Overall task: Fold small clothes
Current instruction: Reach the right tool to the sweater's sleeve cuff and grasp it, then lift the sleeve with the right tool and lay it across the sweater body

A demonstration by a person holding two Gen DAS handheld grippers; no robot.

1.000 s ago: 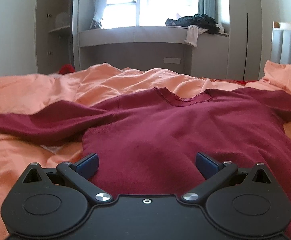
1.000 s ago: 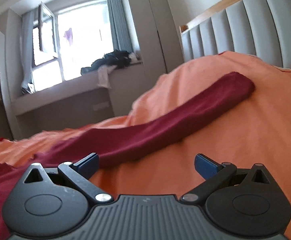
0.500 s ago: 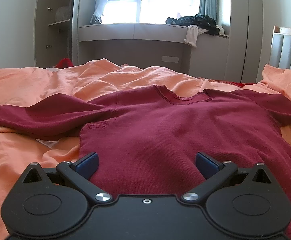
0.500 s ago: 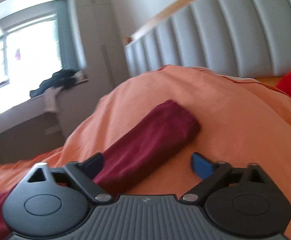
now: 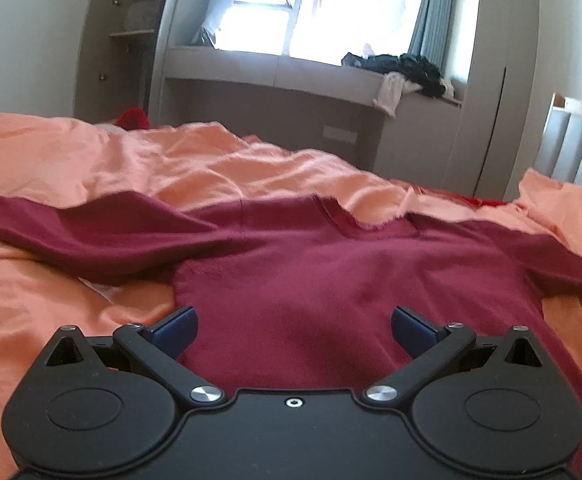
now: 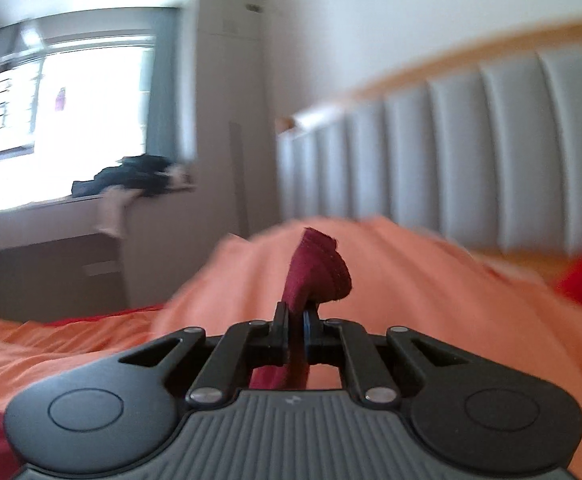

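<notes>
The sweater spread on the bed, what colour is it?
Dark maroon red. The sweater shows best in the left wrist view, lying on the orange bedcover.

The left wrist view looks low across the bed (image 5: 251,168), close over the maroon sweater (image 5: 331,280), toward the window (image 5: 331,8). The right wrist view sits near level, facing the grey headboard (image 6: 471,152). Both share the window ledge's dark clothes pile (image 6: 131,178) and the orange bedcover.
</notes>
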